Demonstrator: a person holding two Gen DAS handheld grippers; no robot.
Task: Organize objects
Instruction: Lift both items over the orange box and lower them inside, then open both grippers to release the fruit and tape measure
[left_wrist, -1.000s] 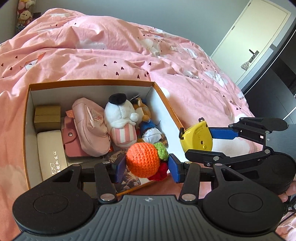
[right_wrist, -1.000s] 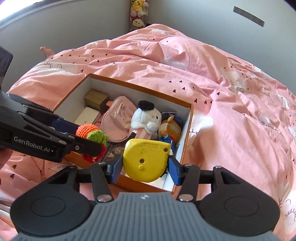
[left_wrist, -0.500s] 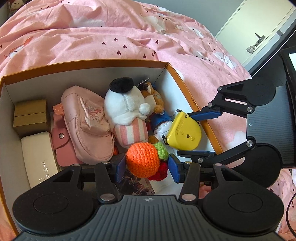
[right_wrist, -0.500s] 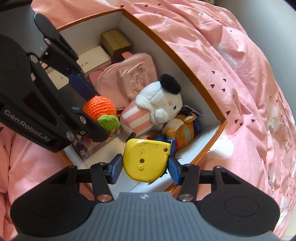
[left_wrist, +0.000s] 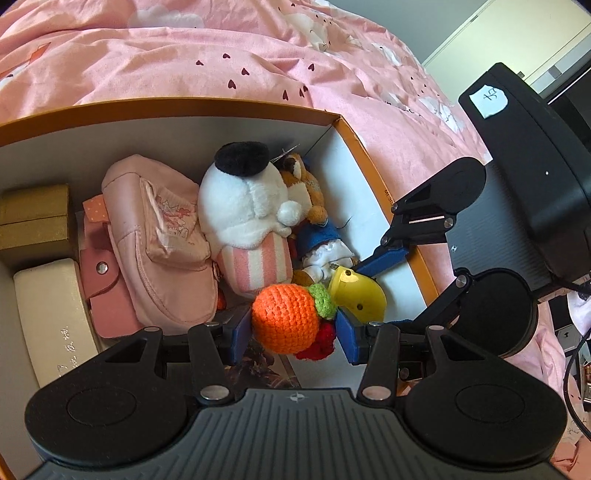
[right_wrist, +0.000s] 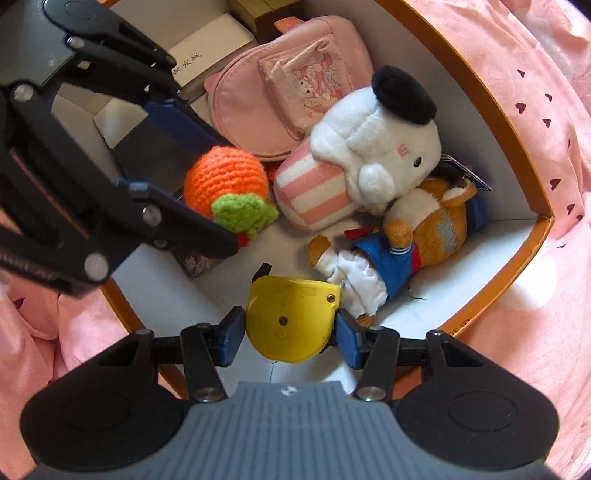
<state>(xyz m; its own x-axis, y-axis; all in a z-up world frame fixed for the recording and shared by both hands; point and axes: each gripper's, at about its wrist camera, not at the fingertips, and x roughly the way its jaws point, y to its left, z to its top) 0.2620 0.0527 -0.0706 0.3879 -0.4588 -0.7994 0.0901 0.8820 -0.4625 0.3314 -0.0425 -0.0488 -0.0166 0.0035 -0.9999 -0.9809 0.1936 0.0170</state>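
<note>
My left gripper is shut on an orange crocheted fruit with a green leaf, held low inside the orange-rimmed box. My right gripper is shut on a yellow tape measure and holds it inside the box's near right part, just beside a small orange plush in blue clothes. In the right wrist view the crocheted fruit and the left gripper are up left. In the left wrist view the tape measure sits right behind the fruit.
The box also holds a white plush with a black cap, a pink pouch, a pink wallet, a cream case and gold boxes. Pink bedding surrounds the box. A door is at far right.
Both grippers have moved forward and down into the box with their objects. The tape measure has come from outside the box's right wall to inside, close to the crocheted fruit.
</note>
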